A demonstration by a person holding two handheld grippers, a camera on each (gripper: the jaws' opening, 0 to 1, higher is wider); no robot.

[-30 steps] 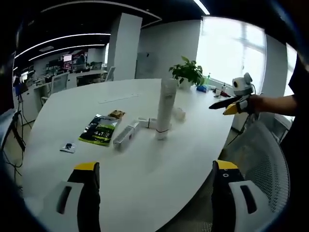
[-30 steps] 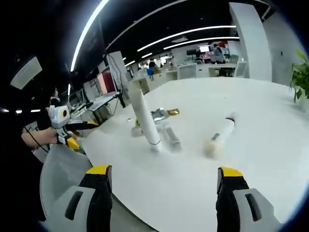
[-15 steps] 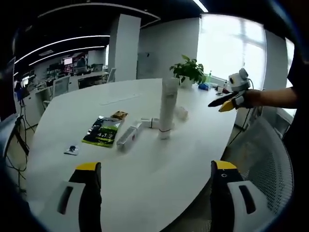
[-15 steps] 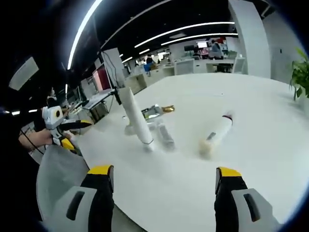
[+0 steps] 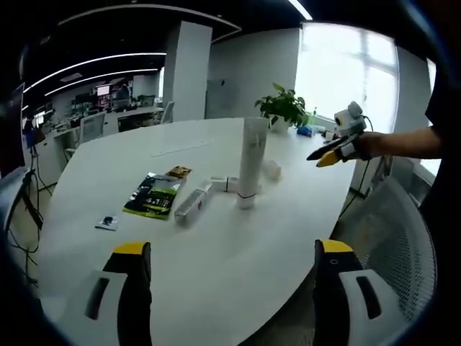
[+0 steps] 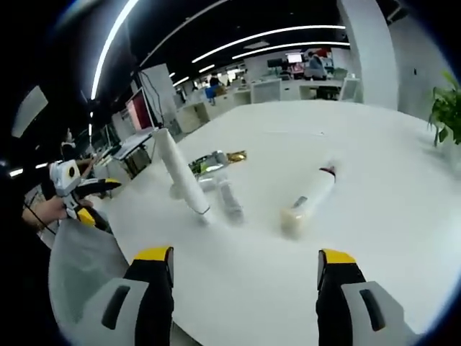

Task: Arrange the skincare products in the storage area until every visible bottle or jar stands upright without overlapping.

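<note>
Only right gripper view reveals the fallen tube [image 6: 306,204].

Open-plan office, dark ceiling [image 5: 108,29] with long curved light strips [image 6: 266,40]. Big white oval surface [image 5: 216,252] in the middle. Bright windows [image 5: 338,72] at the far side in the left gripper view, potted plant [image 5: 282,108] just in front of them. White square pillar [image 5: 186,68] behind the surface. Rows of desks and monitors [image 6: 252,90] in the back. White mesh chair [image 5: 403,245] beside the surface edge.
</note>
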